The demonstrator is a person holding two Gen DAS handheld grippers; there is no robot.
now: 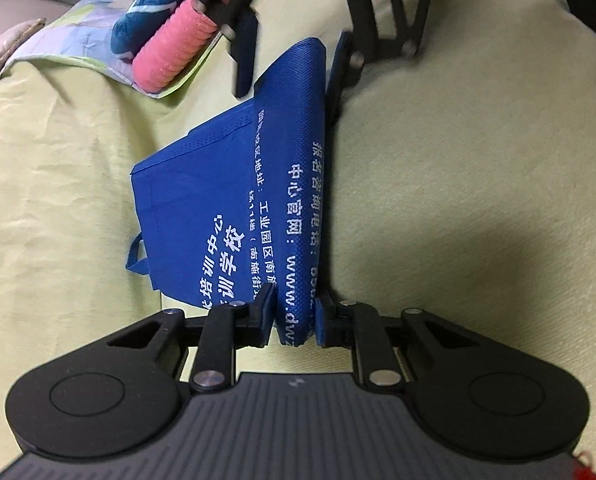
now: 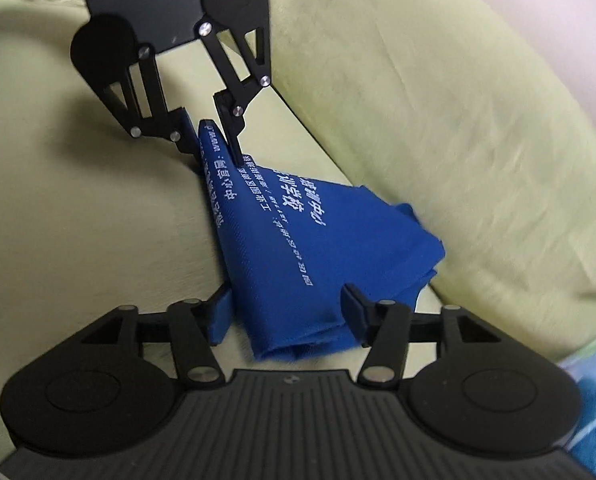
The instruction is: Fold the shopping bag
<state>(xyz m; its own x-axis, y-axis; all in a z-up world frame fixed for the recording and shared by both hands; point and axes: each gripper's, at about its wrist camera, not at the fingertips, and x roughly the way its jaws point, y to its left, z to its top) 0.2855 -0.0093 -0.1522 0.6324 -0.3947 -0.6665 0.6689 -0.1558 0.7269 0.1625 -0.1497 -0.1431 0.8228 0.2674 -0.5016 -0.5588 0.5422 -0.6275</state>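
Blue shopping bag, woven-look cloth w/ tiny dots, folded flat-ish, lies on soft yellow-green bed cover. White Chinese print, also "www." Left gripper pinches bag's near fold tight. Right gripper loose: bag end between fingers, pads apart, not squeezing. Pink ribbed roll near cover's far left edge.

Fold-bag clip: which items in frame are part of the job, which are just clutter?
In the job:
- blue shopping bag
- left gripper, pinching the bag's folded edge
- right gripper, jaws apart around the bag's other end

Lying about:
- pink rolled towel
- blue patterned cloth
- yellow-green cover underneath
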